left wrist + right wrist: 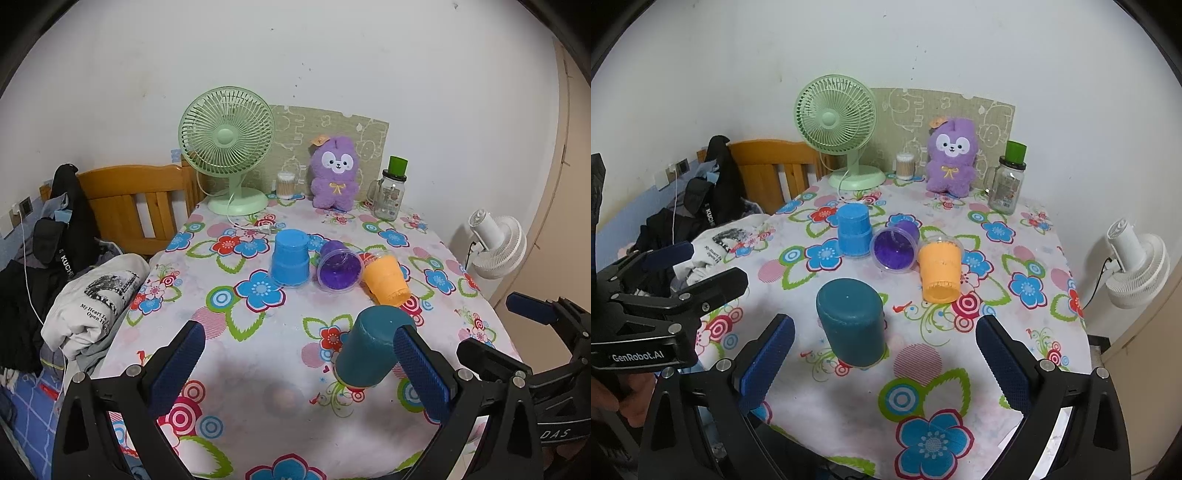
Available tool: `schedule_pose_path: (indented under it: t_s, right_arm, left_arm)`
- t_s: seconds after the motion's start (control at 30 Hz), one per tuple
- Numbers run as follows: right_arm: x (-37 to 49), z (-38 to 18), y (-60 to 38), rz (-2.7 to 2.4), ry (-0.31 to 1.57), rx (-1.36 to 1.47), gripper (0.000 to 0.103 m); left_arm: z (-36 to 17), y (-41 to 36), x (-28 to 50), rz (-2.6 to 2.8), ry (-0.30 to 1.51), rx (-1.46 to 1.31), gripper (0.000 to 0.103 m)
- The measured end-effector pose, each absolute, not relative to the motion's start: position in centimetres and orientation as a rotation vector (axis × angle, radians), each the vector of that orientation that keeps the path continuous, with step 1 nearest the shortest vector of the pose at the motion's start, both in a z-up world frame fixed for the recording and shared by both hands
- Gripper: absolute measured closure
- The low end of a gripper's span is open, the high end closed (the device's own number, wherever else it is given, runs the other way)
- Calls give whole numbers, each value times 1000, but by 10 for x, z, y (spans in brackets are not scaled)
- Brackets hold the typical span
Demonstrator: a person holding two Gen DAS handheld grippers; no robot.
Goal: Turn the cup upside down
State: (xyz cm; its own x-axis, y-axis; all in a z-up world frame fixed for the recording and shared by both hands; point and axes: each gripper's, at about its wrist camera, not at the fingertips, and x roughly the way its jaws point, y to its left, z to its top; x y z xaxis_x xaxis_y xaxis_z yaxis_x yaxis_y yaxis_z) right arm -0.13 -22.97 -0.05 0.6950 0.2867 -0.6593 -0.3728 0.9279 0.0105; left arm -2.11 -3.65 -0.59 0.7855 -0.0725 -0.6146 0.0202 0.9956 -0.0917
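Observation:
A dark teal cup (371, 350) (851, 321) stands upside down on the floral table near the front. A light blue cup (290, 256) (853, 230) stands upside down further back. A purple cup (340, 267) (894, 247) lies on its side, mouth toward me. An orange cup (386, 278) (940, 271) stands upside down beside it. My left gripper (301, 363) is open and empty, the teal cup just inside its right finger. My right gripper (886, 360) is open and empty around the space in front of the teal cup.
At the table's back stand a green fan (229, 147) (836, 122), a purple plush (334, 171) (951, 155), a jar of cotton swabs (286, 184) and a glass jar (389, 192) (1006, 184). Clothes (92, 295) lie left. A white fan (496, 245) (1134, 273) stands right.

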Motion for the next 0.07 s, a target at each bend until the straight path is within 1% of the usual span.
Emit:
schedule_pose_path:
  t_s: [0.07]
  right_arm:
    - [-1, 0, -230, 369, 714, -127, 3]
  left_arm:
    - [-6, -37, -21, -50, 669, -77, 0]
